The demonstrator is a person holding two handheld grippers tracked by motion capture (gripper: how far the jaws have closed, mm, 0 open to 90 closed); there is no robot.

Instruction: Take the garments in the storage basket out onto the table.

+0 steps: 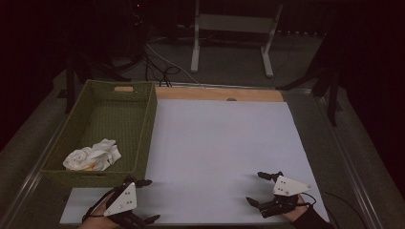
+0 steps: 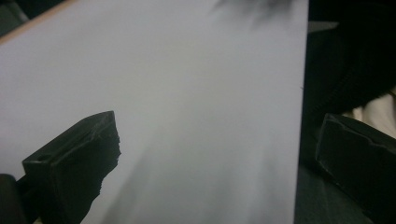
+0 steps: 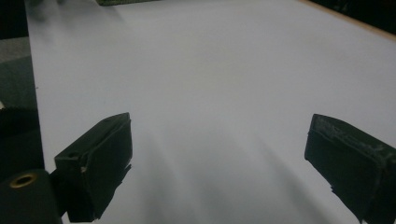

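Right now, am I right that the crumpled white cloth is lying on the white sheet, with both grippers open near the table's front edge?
Not quite: the high view shows the crumpled white cloth lying inside the green woven basket, not on the white sheet. The left gripper and right gripper are indeed open near the front edge.

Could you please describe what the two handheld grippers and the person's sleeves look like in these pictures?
Both grippers are black, each with two blocky, roughly rectangular black fingers. The left gripper and the right gripper each carry a light grey three-cornered plate with small dark dots on top. A thin black cable trails from the right one. A dark sleeve covers the right wrist; the left hand's sleeve cannot be made out.
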